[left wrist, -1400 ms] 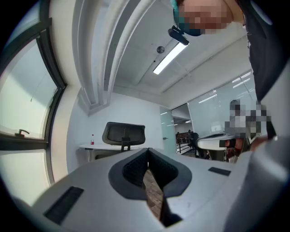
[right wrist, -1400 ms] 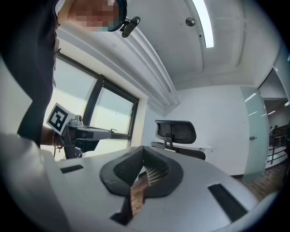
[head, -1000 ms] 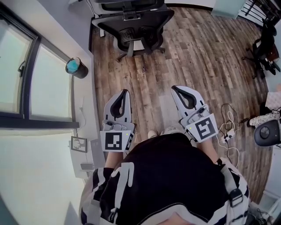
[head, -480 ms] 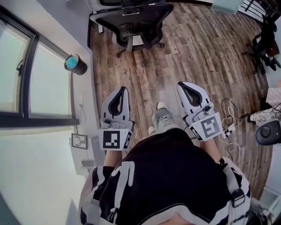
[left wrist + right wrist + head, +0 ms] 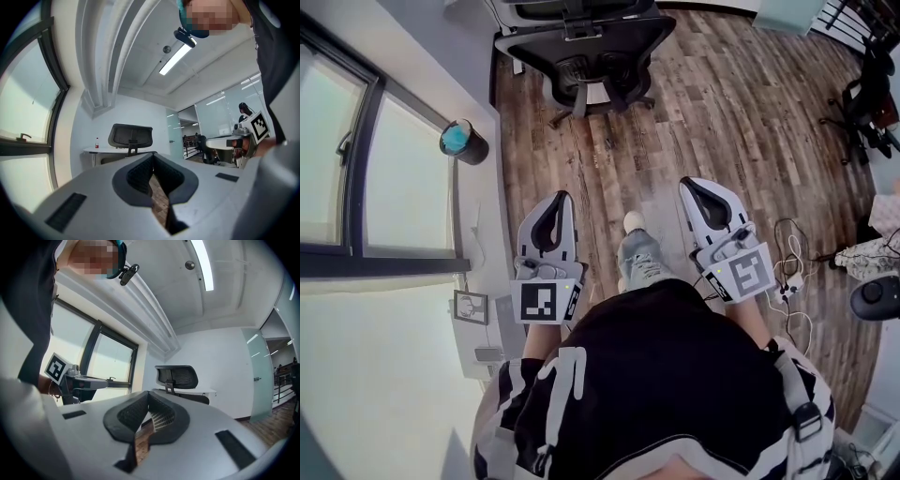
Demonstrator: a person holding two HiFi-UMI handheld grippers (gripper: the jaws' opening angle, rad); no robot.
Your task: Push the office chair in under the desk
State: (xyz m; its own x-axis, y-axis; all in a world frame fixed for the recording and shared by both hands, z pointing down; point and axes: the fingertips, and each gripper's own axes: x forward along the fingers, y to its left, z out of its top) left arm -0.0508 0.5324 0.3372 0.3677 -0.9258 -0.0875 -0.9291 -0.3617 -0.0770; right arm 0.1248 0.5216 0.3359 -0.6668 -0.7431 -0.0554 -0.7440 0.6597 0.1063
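The office chair (image 5: 581, 45) stands at the far end of the wooden floor (image 5: 722, 122), well apart from the person and out of reach of both tools, so no push has begun. The left gripper (image 5: 564, 199) and the right gripper (image 5: 686, 186) are carried low in front of the body, pointing ahead at the chair, each with its fingers pressed together on nothing. That fits a job of shoving rather than grasping, since closed tips make a firm blunt end for the chair's back. One shoe (image 5: 633, 222) shows between them, likely mid-stride toward the chair. The head view gives the layout from above — the chair's wheeled base, the open floor to cross, the window wall on the left — but it hardly shows the desk. The gripper views supply that. From the left gripper (image 5: 152, 158) the mesh backrest (image 5: 131, 136) rises in front of a white desk (image 5: 101, 150) carrying a small bottle (image 5: 97, 143). From the right gripper (image 5: 149, 395) the chair (image 5: 176, 377) and the desk edge (image 5: 208, 392) show against the wall.
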